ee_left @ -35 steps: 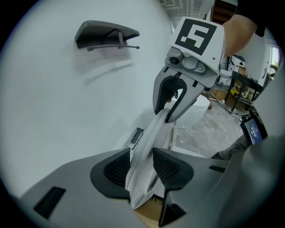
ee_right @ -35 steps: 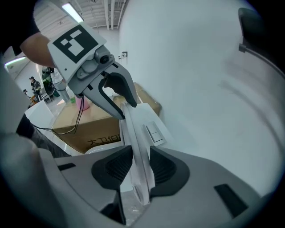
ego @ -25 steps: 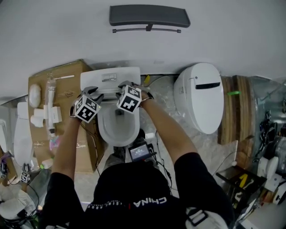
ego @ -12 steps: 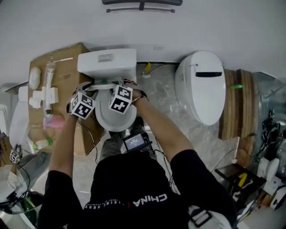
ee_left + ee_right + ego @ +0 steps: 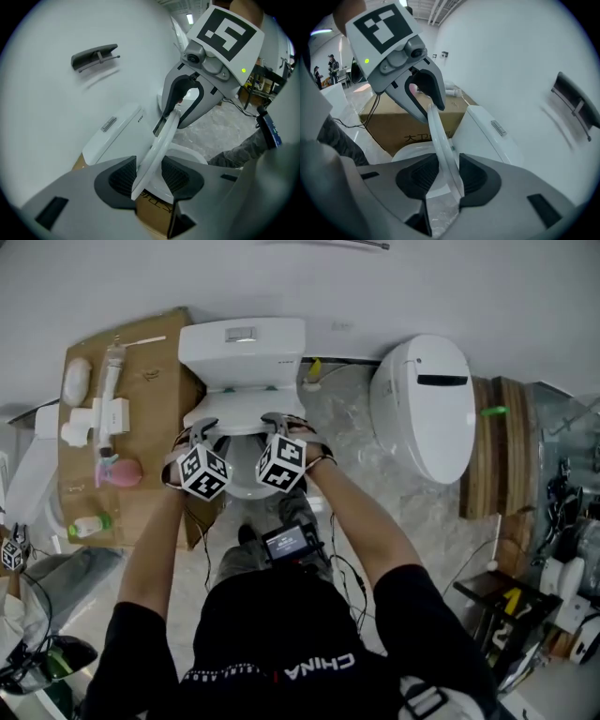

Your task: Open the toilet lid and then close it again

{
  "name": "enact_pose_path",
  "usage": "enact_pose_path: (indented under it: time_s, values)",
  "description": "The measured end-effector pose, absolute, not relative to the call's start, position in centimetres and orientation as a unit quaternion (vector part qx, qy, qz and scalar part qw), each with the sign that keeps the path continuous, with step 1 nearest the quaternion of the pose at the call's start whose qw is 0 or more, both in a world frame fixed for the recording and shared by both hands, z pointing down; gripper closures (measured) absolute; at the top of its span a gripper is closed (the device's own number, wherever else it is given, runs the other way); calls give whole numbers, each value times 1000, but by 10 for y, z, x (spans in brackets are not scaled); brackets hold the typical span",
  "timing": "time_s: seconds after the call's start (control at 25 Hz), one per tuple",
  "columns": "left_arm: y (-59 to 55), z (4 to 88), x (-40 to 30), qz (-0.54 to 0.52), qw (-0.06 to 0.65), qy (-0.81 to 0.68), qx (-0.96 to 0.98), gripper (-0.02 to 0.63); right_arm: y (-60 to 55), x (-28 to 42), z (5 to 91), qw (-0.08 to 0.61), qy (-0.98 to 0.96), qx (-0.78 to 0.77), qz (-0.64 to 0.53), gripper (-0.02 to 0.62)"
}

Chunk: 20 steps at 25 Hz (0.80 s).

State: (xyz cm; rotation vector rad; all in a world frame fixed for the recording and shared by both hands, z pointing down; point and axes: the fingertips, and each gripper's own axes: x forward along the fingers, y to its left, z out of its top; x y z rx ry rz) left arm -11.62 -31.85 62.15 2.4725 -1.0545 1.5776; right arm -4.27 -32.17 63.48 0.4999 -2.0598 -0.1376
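head view, with both gripper views. both bare forearms reach forward and converge over the toilet, and the grippers point steeply down with their marker cubes turned up to the camera. the left gripper (image 5: 204, 434) and the right gripper (image 5: 278, 425) sit side by side on the free edge of the toilet lid (image 5: 242, 448). the lid is tilted partway between upright and flat, in front of the tank (image 5: 242, 357) and over the bowl.

in the left gripper view, the left gripper (image 5: 149, 176) has its jaws part-way apart and clamped on the thin white lid (image 5: 161, 140), which runs edge-on between the ribbed pads. the right gripper (image 5: 183, 101) shows farther along the same edge.

in the right gripper view, the right gripper (image 5: 448, 176) has the lid (image 5: 440, 136) between its pads. its jaws are opening, but the pads lie against the lid's faces.

writing: "china" in white across the back of the person's black shirt (image 5: 281, 643). the side of the cardboard box (image 5: 393, 124) carries dark printed characters, partly hidden by the lid. small print on the tank is too fine to read.

the top of the cardboard box (image 5: 150, 409), left of the toilet, carries white fittings, a pink object (image 5: 122, 472) and a small bottle (image 5: 89, 524). a second toilet (image 5: 427, 409) with its lid shut stands to the right.
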Motion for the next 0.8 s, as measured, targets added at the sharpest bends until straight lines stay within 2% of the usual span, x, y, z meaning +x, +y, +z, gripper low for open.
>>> enact_pose_path:
  time_s: [0.2, 0.44, 0.8]
  values:
    - [-283, 641, -117, 496, -17, -325, 805, 440, -288, -43, 654, 499, -833, 234, -56, 454]
    - [-237, 679, -110, 482, -20, -270, 833, 434, -241, -40, 686, 520, -814, 253, -58, 442]
    - [-195, 718, -104, 496, -40, -276, 822, 431, -200, -34, 724, 531, -808, 247, -65, 433]
